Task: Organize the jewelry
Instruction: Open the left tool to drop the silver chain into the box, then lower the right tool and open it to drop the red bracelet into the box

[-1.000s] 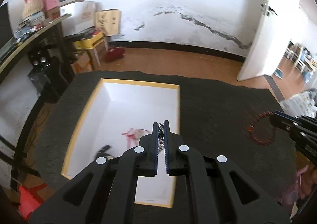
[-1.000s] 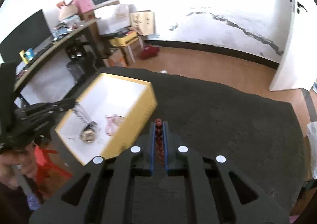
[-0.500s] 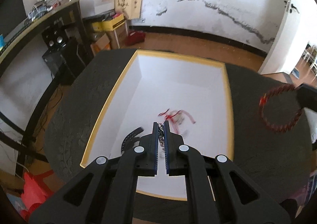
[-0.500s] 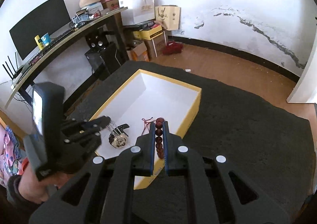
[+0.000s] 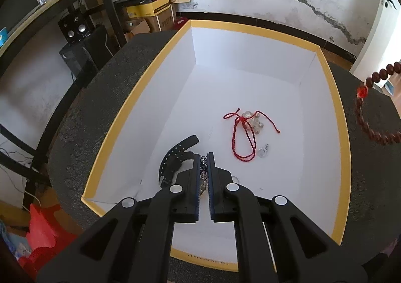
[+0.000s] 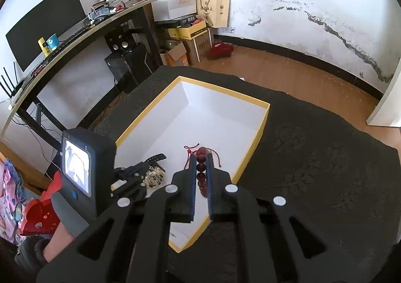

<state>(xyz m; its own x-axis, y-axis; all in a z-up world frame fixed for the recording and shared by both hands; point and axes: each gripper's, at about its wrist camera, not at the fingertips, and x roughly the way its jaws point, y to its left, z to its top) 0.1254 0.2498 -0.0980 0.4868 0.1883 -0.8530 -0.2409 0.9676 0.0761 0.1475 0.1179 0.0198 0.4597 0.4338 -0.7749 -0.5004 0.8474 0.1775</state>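
A white box with a yellow rim sits on the dark table. My left gripper is low inside the box, shut on a silver watch with a black strap. A red cord bracelet with clear beads lies on the box floor. My right gripper is shut on a dark red bead bracelet above the box's right side; the bracelet hangs at the right edge of the left wrist view.
A small silver ring lies in the box near the cord. The dark round table extends to the right. A black desk, speakers and cardboard boxes stand beyond the table on the left.
My left gripper has lowered into the box with the watch, whose case now rests near the floor. My right gripper has carried the bead bracelet left, over the box.
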